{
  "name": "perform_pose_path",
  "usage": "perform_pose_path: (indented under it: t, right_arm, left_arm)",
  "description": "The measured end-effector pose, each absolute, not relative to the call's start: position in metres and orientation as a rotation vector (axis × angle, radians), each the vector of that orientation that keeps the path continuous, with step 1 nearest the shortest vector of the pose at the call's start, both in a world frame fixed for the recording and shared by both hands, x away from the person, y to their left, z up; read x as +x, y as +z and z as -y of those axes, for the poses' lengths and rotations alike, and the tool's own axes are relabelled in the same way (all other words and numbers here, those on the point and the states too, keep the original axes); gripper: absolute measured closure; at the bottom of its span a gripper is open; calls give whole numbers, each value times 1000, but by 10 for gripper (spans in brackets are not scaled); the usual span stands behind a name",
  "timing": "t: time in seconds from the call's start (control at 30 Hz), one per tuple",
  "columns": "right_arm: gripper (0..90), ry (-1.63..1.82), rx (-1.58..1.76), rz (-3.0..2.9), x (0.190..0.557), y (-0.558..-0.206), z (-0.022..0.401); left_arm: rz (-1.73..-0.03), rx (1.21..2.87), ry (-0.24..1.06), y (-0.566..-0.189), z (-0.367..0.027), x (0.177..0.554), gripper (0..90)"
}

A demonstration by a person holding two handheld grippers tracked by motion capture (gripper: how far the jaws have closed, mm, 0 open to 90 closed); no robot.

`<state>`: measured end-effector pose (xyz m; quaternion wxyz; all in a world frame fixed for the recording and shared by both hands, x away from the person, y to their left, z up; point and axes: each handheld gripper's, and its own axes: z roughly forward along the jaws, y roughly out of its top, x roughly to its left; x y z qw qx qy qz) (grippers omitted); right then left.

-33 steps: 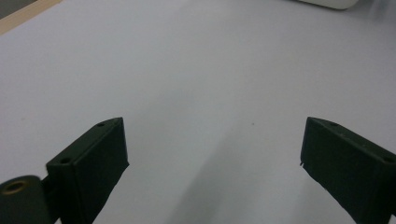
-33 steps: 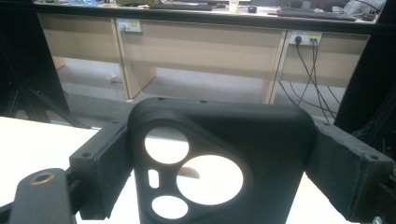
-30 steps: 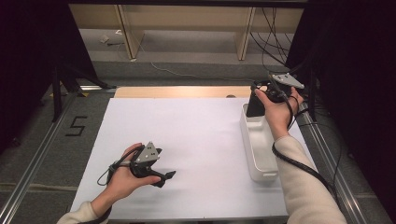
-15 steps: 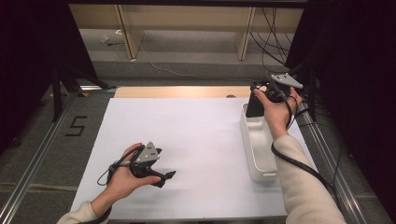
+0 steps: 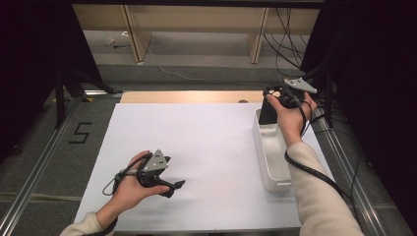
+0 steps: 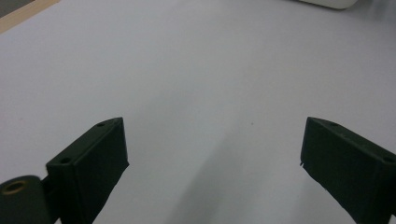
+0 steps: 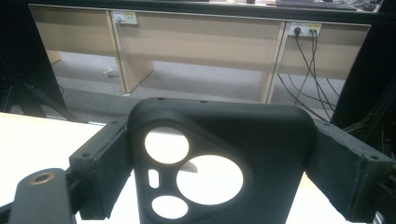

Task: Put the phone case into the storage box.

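1. Near the table's front edge, the left gripper (image 5: 173,187) rests on the white sheet (image 5: 196,147), jaws spread wide on nothing, unmoved over the last second.
2. Farther off, the right gripper (image 5: 268,105) pinches a black phone case (image 7: 219,158) by its sides above the far end of the white bin (image 5: 269,162); nothing has shifted, so the case is probably paused mid-lift or just before release.

The black phone case (image 7: 219,163) runs off the bottom edge, its lower part unseen between the tongs.
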<state>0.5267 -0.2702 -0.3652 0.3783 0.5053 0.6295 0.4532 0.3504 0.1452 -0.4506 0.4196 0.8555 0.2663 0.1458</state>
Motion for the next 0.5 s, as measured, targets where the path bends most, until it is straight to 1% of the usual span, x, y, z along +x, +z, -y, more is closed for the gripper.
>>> perform_pose_path:
  t: [0.5]
  right_arm:
    - [148, 1145, 1299, -1619, 529, -370, 269]
  left_arm:
    - [-668, 2145, 365, -451, -145, 350, 70]
